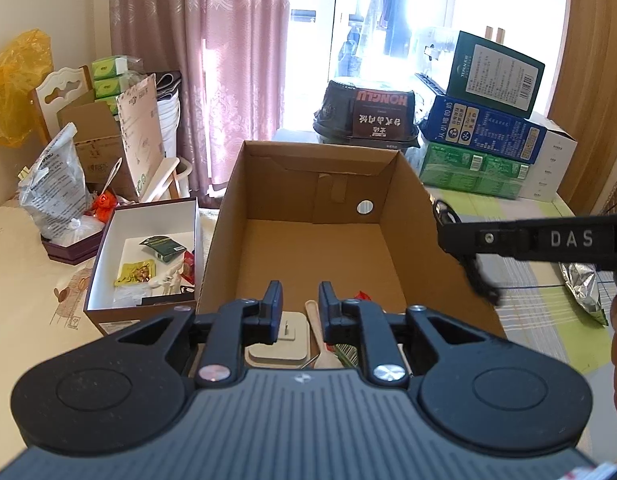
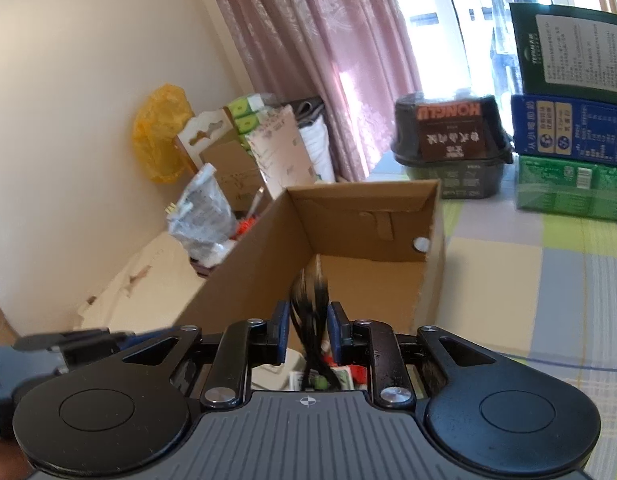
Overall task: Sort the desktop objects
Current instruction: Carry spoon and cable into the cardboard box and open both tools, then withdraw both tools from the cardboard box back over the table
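The cardboard box (image 1: 308,240), open-topped, stands on the table (image 1: 540,280) between the white-lined gift box (image 1: 148,260) toward the table's left edge and the checked cloth toward its right; its floor is bare across the far half.

At the box's near wall I see a pale wooden block (image 1: 286,336), a wooden spoon (image 1: 318,332) just right of it, and red and green wrappers that I cannot tell apart clearly.

My left gripper (image 1: 300,312) hangs over that near wall, tilted downward. Its jaws stand slightly apart with nothing between the pads; the block and spoon lie below them.

My right gripper (image 2: 308,332) points into the box from its right side. Its jaws are narrowly parted, and a bundle of black cable (image 2: 310,300) runs up between them. The cable is blurred, and I cannot tell whether the pads press on it.

In the left wrist view the right gripper reaches in over the box's right wall. Stacked cartons (image 1: 488,128) and a black tub (image 1: 368,116) line the table's far edge.
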A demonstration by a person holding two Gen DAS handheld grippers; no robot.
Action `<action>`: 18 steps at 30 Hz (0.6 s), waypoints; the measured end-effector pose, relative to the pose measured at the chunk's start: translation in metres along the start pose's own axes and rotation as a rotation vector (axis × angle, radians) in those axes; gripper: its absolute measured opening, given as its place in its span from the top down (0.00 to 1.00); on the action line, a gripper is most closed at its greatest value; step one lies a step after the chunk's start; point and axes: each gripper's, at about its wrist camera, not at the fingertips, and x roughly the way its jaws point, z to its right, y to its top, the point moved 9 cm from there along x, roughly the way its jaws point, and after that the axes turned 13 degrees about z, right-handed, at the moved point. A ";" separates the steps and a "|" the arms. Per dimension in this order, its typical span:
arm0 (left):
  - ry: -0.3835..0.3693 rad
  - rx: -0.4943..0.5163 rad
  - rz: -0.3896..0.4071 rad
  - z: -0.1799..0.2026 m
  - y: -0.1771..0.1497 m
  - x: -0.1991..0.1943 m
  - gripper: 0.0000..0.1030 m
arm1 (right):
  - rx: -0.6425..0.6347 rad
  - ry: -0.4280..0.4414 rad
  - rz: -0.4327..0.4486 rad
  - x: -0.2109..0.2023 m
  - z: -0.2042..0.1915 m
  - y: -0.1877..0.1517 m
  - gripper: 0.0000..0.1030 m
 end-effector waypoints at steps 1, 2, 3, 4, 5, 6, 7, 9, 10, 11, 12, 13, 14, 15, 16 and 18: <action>0.003 0.003 0.000 0.000 -0.001 -0.001 0.82 | -0.001 0.001 0.011 -0.002 0.000 0.003 0.68; 0.006 0.004 0.001 0.000 0.000 -0.002 0.78 | 0.000 -0.004 0.020 -0.005 0.002 0.005 0.64; 0.010 0.004 0.003 0.000 -0.001 -0.003 0.76 | 0.005 -0.011 0.027 -0.008 0.004 0.007 0.62; 0.011 0.003 0.005 0.000 -0.001 -0.005 0.75 | 0.014 -0.017 0.033 -0.013 0.007 0.008 0.61; 0.013 0.002 0.007 0.001 0.000 -0.007 0.74 | 0.022 -0.023 0.038 -0.017 0.009 0.010 0.60; 0.015 -0.001 0.008 0.001 0.000 -0.009 0.74 | 0.030 -0.029 0.044 -0.023 0.013 0.011 0.59; 0.019 -0.003 0.011 0.001 0.001 -0.011 0.71 | 0.037 -0.037 0.049 -0.029 0.017 0.011 0.58; 0.020 -0.006 0.016 0.004 0.001 -0.016 0.68 | 0.050 -0.054 0.057 -0.045 0.026 0.010 0.52; 0.020 -0.005 0.019 0.005 0.002 -0.019 0.65 | 0.061 -0.066 0.064 -0.054 0.031 0.009 0.50; 0.019 -0.003 0.021 0.007 0.002 -0.022 0.63 | 0.072 -0.076 0.070 -0.064 0.036 0.007 0.44; 0.019 -0.003 0.023 0.010 0.002 -0.026 0.63 | 0.086 -0.090 0.075 -0.075 0.043 0.005 0.42; 0.018 -0.005 0.025 0.012 0.003 -0.029 0.62 | 0.100 -0.105 0.079 -0.085 0.049 0.002 0.40; 0.016 -0.005 0.026 0.015 0.003 -0.033 0.60 | 0.114 -0.119 0.081 -0.095 0.054 -0.002 0.38; 0.014 -0.004 0.028 0.018 0.003 -0.037 0.59 | 0.127 -0.131 0.081 -0.106 0.060 -0.006 0.37; 0.013 -0.002 0.030 0.021 0.003 -0.041 0.57 | 0.138 -0.144 0.082 -0.116 0.065 -0.010 0.37; 0.006 0.001 0.031 0.029 0.004 -0.049 0.54 | 0.157 -0.173 0.080 -0.138 0.075 -0.018 0.34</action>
